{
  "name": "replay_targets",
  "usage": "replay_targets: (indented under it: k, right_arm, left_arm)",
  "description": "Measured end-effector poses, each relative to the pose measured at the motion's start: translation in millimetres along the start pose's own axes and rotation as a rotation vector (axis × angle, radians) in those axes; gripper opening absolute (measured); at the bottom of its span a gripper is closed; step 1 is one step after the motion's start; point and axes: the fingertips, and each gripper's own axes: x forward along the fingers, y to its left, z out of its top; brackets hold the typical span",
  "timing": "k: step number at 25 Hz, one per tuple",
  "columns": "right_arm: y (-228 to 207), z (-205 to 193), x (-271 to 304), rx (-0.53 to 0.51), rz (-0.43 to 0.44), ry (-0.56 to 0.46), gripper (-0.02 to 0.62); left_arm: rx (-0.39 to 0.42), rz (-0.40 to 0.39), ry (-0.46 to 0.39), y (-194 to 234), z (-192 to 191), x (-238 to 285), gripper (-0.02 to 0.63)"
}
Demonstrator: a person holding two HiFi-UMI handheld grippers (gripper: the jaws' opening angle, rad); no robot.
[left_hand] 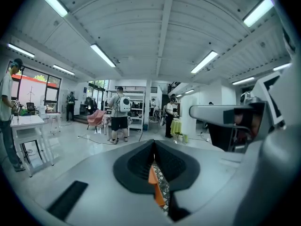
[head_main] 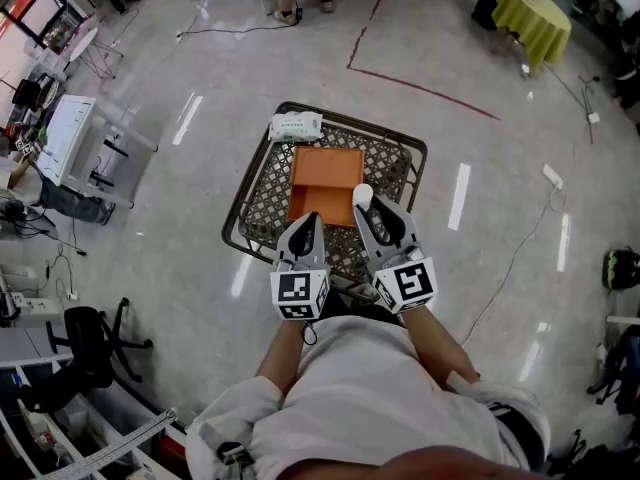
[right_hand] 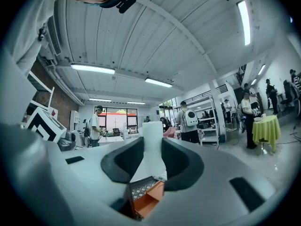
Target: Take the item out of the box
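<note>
The mesh table (head_main: 258, 190) carries the open orange box (head_main: 325, 180), whose visible floor looks bare, and a white packet (head_main: 296, 126) lies beyond it at the far rim. The right tongs (head_main: 365, 206) are clamped on a white item (head_main: 362, 196) over the box's near right corner, so removal is judged nearly complete, with only setting it down remaining. The left tongs (head_main: 312, 218) hover beside them, narrowed to a slit and empty. The item's lower end is masked by the tongs, and neither its nature nor its clearance from the box wall can be determined.
</note>
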Motion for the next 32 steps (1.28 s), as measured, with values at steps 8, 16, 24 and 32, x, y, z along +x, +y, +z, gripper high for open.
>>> replay_targets:
  k: [8,16,24,32]
  right_arm:
    - [8,44,-13,-0.056,0.015,-0.078,0.114]
    - [21,47,-17,-0.083,0.01,-0.078,0.114]
    - [23,49,-22,-0.086,-0.006,-0.085,0.114]
    - [14,47,-41,-0.082,-0.032,-0.08,0.114]
  left_arm:
    - [0.021,0.013,-0.119,-9,50,-17,0.009]
    - [0.039,0.007,-0.152,-11,61,-32,0.009]
    - [0.05,-0.013,-0.17,-17,68,-36,0.009]
    - [0.056,-0.036,-0.163,-36,64,-37,0.009]
